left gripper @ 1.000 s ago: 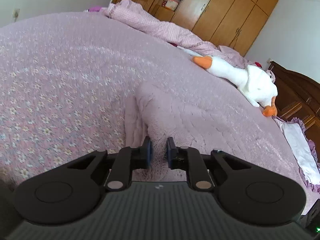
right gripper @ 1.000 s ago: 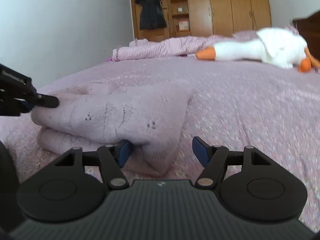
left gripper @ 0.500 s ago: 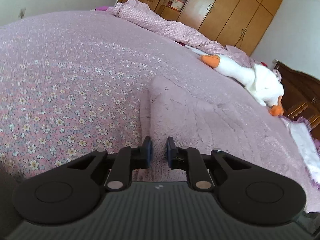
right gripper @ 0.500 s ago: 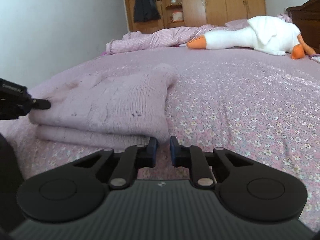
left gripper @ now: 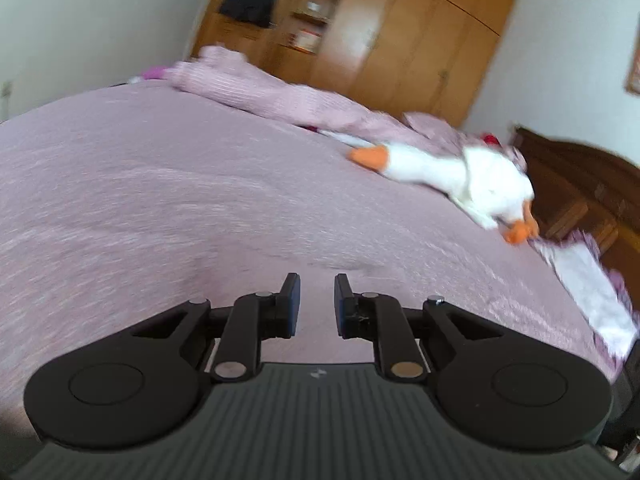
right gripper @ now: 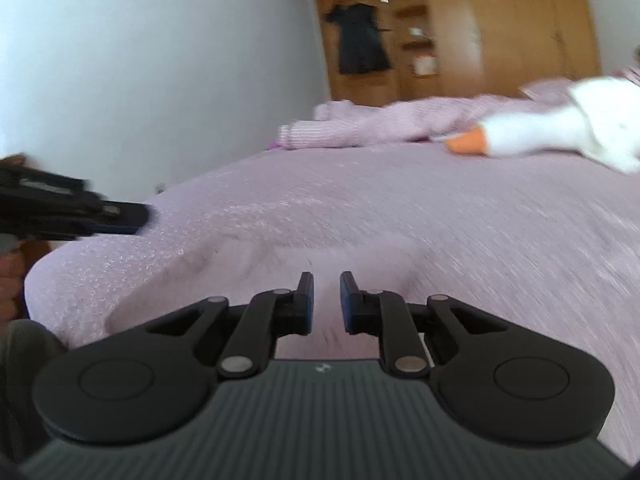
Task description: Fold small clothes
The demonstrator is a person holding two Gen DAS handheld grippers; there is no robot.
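Both frames motion-blurred. Left gripper [left gripper: 316,300] has a narrow gap between its jaws, nothing in it, bare bedspread [left gripper: 160,200] ahead. Right gripper [right gripper: 325,300] is the same: slightly parted, empty, just above the folded knit [right gripper: 280,264], which sits near the bed's near-left edge. Plush goose [right gripper: 560,132] is far right, well apart. Risk: a low gripper could snag the top layer and drag the fold open, or nudge the stack off the edge.

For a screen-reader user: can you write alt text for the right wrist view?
The right gripper, fingers slightly apart and empty, hovers over a folded pink knit garment on a pink bedspread. The left gripper enters at left; a white plush goose lies beyond.
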